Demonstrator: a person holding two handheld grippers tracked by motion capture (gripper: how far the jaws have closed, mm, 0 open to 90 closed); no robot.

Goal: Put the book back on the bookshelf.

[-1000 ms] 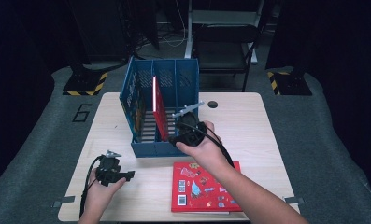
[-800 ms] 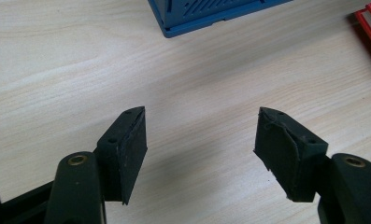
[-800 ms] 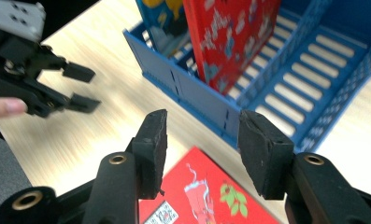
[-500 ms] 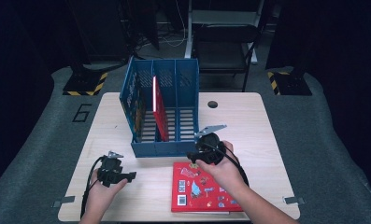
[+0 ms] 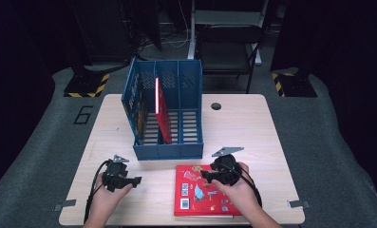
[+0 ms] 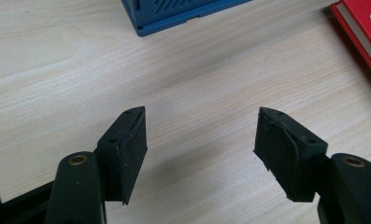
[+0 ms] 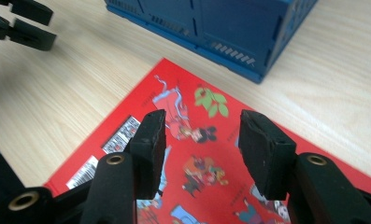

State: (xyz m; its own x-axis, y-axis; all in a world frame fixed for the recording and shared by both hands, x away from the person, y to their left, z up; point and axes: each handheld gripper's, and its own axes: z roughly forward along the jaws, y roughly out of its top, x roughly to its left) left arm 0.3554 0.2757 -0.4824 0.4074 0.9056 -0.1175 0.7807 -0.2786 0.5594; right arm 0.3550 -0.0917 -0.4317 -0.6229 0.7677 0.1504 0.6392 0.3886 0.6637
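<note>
Left hand-held gripper (image 5: 137, 180): jaws spread wide, grasping nothing, low over bare counter (image 5: 252, 128) near front-left edge. Blue file rack (image 5: 167, 151): centre of counter, red book upright (image 5: 162, 114) in its slot. Red picture book (image 5: 195, 199): flat on counter, just in front of rack. Right hand-held gripper (image 5: 204, 174): released, jaws parted above book cover.
</note>
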